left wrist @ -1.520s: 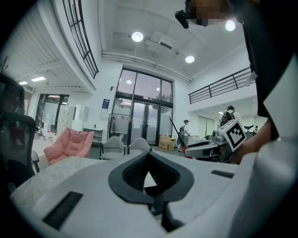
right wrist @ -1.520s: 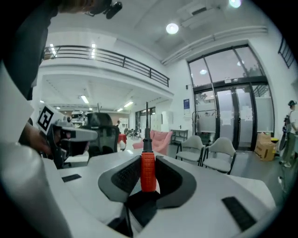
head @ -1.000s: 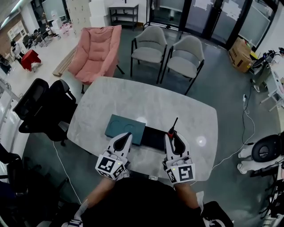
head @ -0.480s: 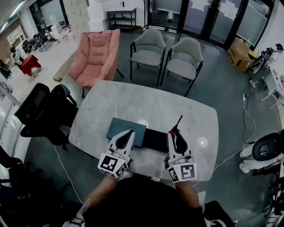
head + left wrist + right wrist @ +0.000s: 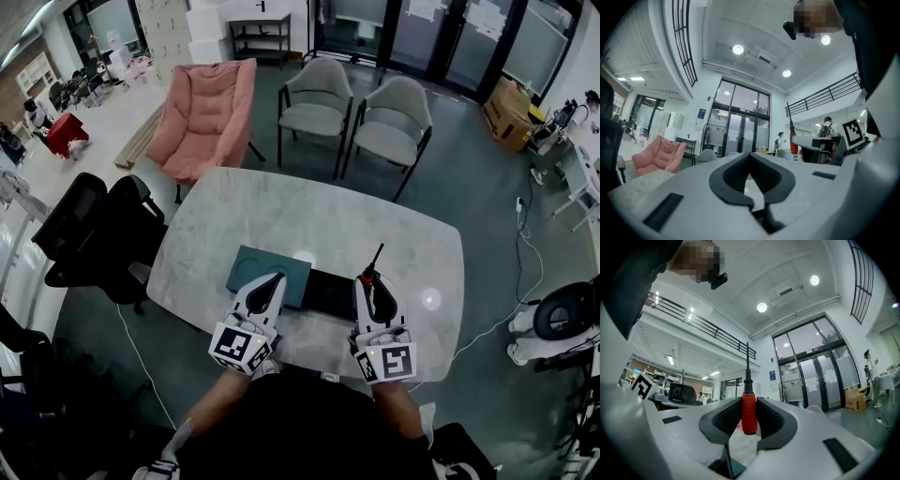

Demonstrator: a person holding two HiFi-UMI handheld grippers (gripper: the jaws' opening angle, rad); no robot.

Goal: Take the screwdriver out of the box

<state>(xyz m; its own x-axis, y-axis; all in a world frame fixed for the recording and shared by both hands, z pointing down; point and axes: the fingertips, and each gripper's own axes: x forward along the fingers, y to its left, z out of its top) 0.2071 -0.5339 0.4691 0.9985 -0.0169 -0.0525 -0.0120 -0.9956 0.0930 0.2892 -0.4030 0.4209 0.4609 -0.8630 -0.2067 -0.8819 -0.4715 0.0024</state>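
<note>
Clamping the screwdriver by its red handle, your right gripper has both pads pressed on it, black shaft standing up past the jaw tips. From the head view the screwdriver is lifted clear, off the right end of the black box, in the right gripper. Beside the box's left lies a teal tray, touching it, both on the pale table. Your left gripper has its jaws together with nothing between them, and its tip shows over the tray's near edge.
</note>
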